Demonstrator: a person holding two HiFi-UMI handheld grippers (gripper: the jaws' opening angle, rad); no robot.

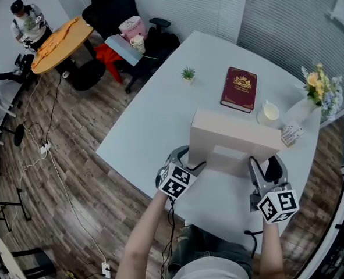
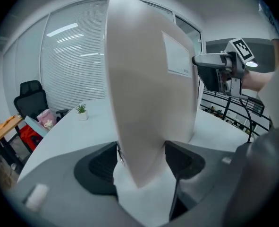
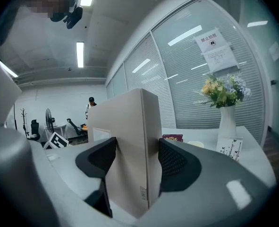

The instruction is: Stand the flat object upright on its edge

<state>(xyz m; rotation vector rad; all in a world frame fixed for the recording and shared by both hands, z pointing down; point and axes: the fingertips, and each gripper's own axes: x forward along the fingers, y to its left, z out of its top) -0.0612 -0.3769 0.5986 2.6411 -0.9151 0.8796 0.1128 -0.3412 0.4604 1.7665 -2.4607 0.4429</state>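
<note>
Nearby, flowers [image 3: 222, 91] in vase [image 3: 227, 123], plant [image 1: 188, 71] in pot [image 1: 187, 79], box [image 1: 233, 137] upright

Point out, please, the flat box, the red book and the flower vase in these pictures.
flat box [image 1: 234, 133], head view, middle of its beige side.
red book [image 1: 239, 89], head view, centre of its cover.
flower vase [image 3: 227, 123], right gripper view, its white body.

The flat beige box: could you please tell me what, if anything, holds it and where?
The left gripper pinches the flat beige box at its left end, the right gripper at its right end.
</note>
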